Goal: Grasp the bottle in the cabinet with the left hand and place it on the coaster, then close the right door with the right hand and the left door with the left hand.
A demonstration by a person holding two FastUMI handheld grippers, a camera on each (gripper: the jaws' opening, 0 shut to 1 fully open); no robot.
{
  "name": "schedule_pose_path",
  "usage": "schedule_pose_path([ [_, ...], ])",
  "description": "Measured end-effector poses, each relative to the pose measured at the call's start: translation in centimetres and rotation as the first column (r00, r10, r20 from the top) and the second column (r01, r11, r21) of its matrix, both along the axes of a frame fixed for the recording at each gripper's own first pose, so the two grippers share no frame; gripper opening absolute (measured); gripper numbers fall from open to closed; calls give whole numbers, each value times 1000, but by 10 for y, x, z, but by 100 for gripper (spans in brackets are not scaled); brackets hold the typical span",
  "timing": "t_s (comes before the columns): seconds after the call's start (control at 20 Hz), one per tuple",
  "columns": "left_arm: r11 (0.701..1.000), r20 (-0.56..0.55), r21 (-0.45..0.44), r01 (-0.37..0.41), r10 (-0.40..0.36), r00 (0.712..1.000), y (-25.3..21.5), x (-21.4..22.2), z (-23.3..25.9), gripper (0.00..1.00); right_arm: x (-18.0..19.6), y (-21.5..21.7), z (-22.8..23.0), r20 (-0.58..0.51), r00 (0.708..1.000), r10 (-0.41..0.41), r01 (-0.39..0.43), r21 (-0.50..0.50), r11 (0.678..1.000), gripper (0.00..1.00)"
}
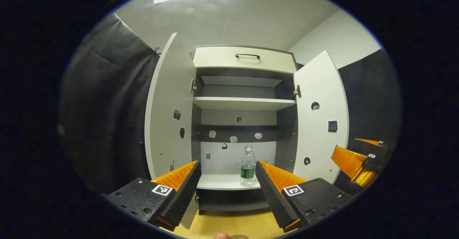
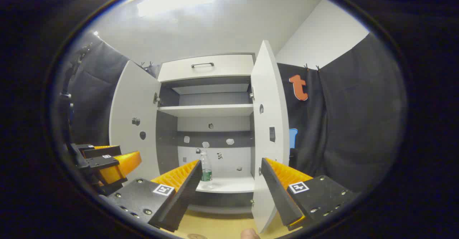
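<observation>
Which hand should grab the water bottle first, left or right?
Left. The left tool is open and frames the clear plastic bottle with the green label on the white cabinet's bottom shelf. The right tool points more toward the right door.

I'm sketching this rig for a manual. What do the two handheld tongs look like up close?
Both look alike. The left tongs have two wedge-shaped fingers with ribbed, sawtooth inner faces, each mounted on a black block dotted with screws and carrying a small square black-and-white marker. The right tongs repeat that build. No cables or sleeves are visible.
</observation>
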State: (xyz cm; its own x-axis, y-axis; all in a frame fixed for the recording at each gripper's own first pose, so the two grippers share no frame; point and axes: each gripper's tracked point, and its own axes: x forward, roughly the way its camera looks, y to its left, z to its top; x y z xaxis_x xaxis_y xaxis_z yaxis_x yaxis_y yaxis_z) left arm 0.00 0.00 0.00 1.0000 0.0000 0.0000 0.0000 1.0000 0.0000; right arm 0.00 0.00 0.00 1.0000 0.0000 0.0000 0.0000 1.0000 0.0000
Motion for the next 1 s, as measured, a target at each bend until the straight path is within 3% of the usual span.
schedule_pose_path([
  [0.25, 999, -11, -43, 15, -16, 1000, 2, -1, -4, 93, 0, 4, -4, -16, 1000, 9, -9, -9, 1000, 100],
  [0.5, 998, -20, -60, 15, -17, 1000, -3, -1, -7, 96, -1, 7, -5, -20, 1000, 14, -14, -20, 1000, 100],
  [1.0, 999, -8, -11, 30, -30, 1000, -15, 24, -14, 96, -2, 11, 1, -13, 1000, 7, -7, -26, 1000, 100],
])
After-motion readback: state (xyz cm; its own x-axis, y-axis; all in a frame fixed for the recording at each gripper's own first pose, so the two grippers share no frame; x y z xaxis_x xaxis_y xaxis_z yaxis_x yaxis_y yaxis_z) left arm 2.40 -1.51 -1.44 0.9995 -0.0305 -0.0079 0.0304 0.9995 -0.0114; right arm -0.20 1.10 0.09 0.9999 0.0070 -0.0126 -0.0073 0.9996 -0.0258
